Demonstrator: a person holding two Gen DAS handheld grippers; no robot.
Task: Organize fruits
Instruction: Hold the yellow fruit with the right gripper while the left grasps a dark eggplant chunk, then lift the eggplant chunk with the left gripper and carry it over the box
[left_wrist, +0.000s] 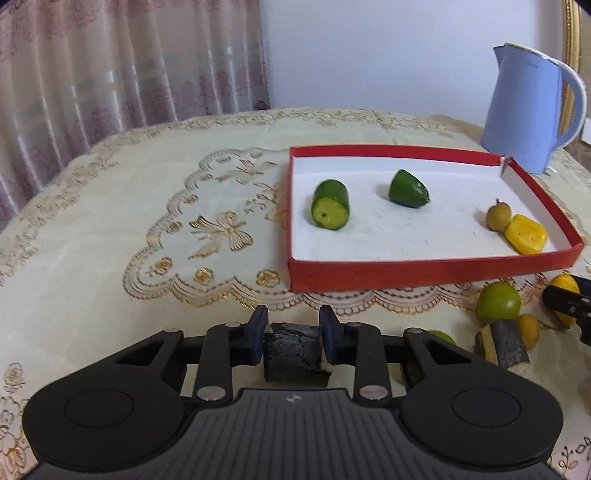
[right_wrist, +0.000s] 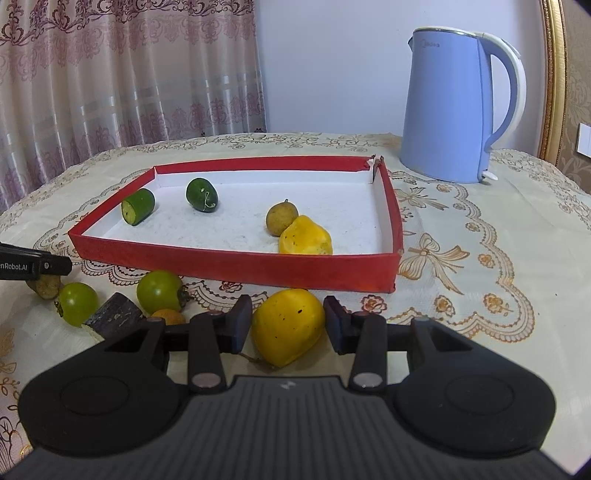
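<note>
The left claw (left_wrist: 293, 334) is clamped on a dark, blackish chunk (left_wrist: 293, 354), its two fingers pressed against the chunk's sides low over the bench (left_wrist: 110, 221) in front of the red tray (left_wrist: 424, 271). The right claw (right_wrist: 288, 325) has its fingers apart on either side of a yellow fruit (right_wrist: 286, 325) that lies on the bench just in front of the tray's near wall; whether the pads touch the skin cannot be told. Inside the tray lie a cut cucumber piece (left_wrist: 330, 209) toward the left, a second green cucumber end (left_wrist: 408, 189) beside it, and at the right end a small brownish round fruit (left_wrist: 498, 218) touching a yellow piece (left_wrist: 526, 234). Outside the tray, between the two claws, sit two green tomatoes (right_wrist: 159, 291), another dark chunk (right_wrist: 114, 319) and a small orange fruit (right_wrist: 168, 316). A blue kettle (right_wrist: 454, 107) stands behind the tray's far right corner.
</note>
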